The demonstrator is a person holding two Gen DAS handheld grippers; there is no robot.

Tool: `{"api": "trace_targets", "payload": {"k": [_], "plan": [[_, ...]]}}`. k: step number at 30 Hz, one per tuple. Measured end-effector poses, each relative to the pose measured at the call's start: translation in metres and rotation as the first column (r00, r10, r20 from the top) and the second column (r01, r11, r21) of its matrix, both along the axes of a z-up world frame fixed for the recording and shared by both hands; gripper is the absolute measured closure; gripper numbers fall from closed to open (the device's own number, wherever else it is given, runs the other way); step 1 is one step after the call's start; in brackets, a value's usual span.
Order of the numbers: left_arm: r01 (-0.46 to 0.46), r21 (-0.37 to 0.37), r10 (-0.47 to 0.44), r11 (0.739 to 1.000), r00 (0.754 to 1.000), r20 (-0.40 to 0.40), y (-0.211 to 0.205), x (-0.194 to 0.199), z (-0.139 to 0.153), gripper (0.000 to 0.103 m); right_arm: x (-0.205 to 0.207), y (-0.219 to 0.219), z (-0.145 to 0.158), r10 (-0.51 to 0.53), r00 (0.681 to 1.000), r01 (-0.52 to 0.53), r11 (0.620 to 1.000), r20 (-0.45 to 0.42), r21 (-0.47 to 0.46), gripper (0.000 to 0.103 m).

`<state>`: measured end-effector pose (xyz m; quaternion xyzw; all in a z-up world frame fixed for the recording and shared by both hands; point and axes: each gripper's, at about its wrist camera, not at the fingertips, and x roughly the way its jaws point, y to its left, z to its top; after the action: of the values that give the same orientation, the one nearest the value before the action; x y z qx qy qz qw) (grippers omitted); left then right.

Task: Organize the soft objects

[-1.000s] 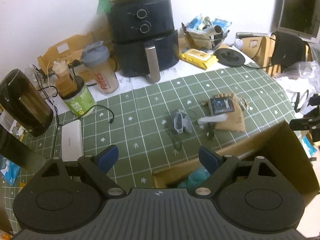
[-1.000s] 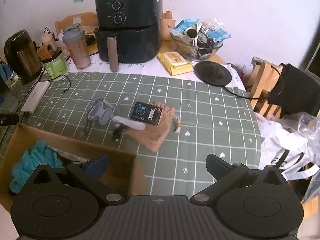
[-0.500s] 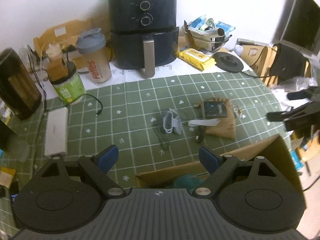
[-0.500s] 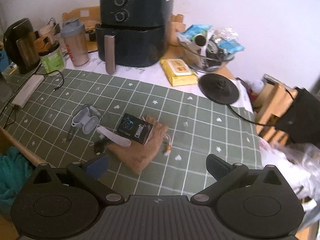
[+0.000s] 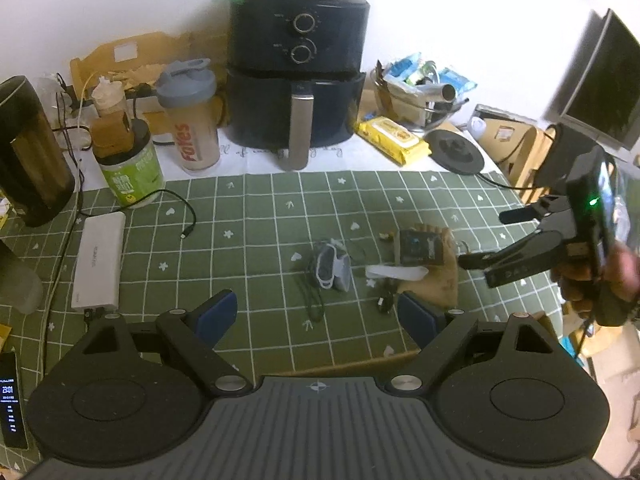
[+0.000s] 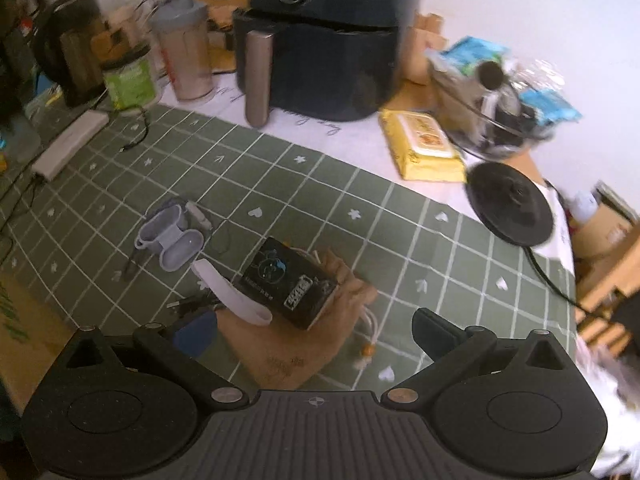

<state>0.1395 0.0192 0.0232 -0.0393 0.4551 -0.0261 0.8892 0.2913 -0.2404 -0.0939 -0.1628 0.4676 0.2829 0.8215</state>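
The job looks only partly done; the soft things are not all put away yet.

The brown cloth pouch (image 6: 280,344) lies flat on the green checked cloth (image 5: 256,216) of the desk; a small black box (image 6: 288,282) sits on top of it, and a white strap (image 6: 236,294) lies across its near edge; the pouch's drawstring with an orange bead (image 6: 368,349) trails out on one side. Just beside the pouch, on the side of the power bank (image 5: 98,264), is a soft grey earbud case (image 6: 170,240), lying open with a thin dark cord near it.

The right tongs (image 6: 314,330) are wide open and hold nothing; they hang right over the pouch, with one blue pad near the strap and the other pad past the drawstring; I think the pouch is the thing they will pick up next, but the black box on it may slip off or get in the way.

The left tongs (image 5: 316,312) are wide open too, with nothing in them; they hover near the front of the desk.

A cardboard box edge (image 5: 360,362) shows at the front of the desk in the left view; the inside is hidden here, so I cannot tell what is in it.

So what is left, I think: the pouch, and maybe the grey case, must go where the soft things belong.
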Motion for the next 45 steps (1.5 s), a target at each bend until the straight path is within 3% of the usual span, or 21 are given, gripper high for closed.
{"api": "trace_targets", "payload": {"k": [6, 15, 30, 37, 45], "plan": [[-0.043, 0.013, 0.043, 0.999, 0.999, -0.009, 0.005, 0.001, 0.000, 0.015, 0.013, 0.017, -0.019, 0.110, 0.993, -0.108, 0.992, 0.028, -0.065, 0.002], [-0.101, -0.005, 0.101, 0.995, 0.994, -0.030, 0.012, -0.002, -0.005, 0.015, 0.020, 0.041, -0.048, 0.273, 0.961, -0.262, 0.948, 0.038, -0.183, 0.015], [-0.160, -0.038, 0.158, 0.986, 0.987, -0.031, 0.017, -0.009, -0.009, 0.015, 0.008, 0.081, -0.084, 0.509, 0.860, -0.462, 0.811, 0.041, -0.360, 0.046], [-0.149, -0.038, 0.148, 0.988, 0.989, -0.025, 0.016, -0.007, -0.008, 0.015, 0.004, 0.086, -0.084, 0.508, 0.860, -0.459, 0.813, 0.051, -0.357, 0.050], [-0.097, -0.021, 0.097, 0.995, 0.995, 0.007, 0.012, -0.001, -0.003, 0.015, 0.007, 0.072, -0.063, 0.431, 0.898, -0.389, 0.874, 0.093, -0.293, 0.050]]}}
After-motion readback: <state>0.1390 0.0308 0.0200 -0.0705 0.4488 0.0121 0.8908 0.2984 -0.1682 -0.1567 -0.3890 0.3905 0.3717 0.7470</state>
